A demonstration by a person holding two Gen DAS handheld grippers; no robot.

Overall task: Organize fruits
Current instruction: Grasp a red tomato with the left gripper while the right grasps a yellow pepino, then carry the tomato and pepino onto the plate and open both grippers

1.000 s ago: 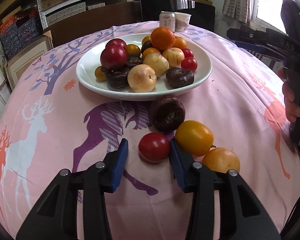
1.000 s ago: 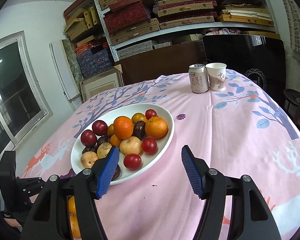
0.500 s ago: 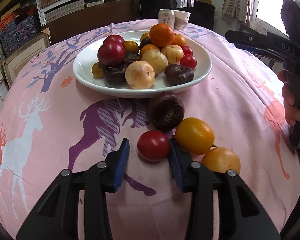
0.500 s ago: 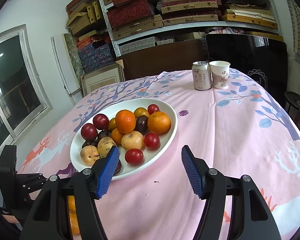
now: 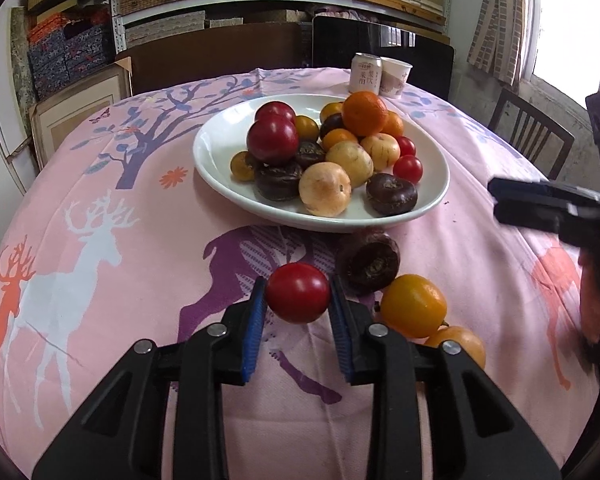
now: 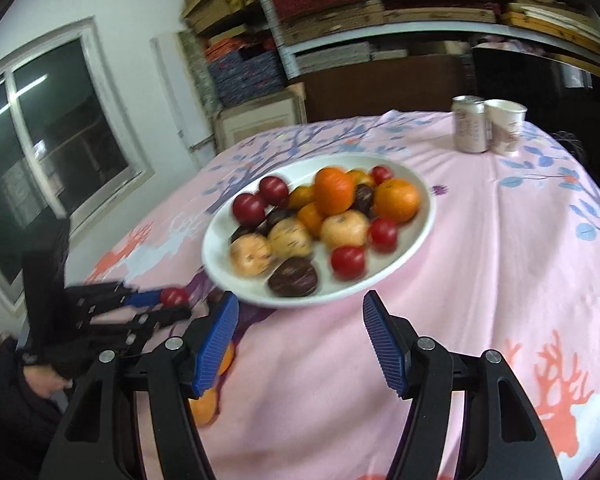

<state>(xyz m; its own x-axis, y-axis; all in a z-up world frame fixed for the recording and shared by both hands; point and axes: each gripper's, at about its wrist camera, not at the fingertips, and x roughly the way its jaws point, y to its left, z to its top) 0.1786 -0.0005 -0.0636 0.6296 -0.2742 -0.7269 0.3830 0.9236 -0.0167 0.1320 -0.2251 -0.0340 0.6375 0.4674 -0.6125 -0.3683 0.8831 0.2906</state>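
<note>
Jaws of the left gripper [image 5: 298, 300] have just closed onto a red tomato [image 5: 298, 298], blue pads pressing both its sides just above the pink table [image 5: 120, 280]. The right gripper [image 6: 298, 320] stands half open and empty before the white plate [image 6: 420, 236] of piled fruit. Three loose fruits lie beside the tomato: one dark [image 5: 368, 262], two orange [image 5: 414, 306].

Left tongs [image 5: 298, 304] clamped on a red tomato [image 5: 298, 298], blue pads [image 5: 256, 328] pressed to both its sides. Just right: a dark purple fruit [image 5: 368, 262], an orange one [image 5: 414, 306], a second orange one [image 5: 458, 344], all on the pink table [image 5: 100, 240]. Beyond, a white plate [image 5: 220, 148] heaped with fruit.
</note>
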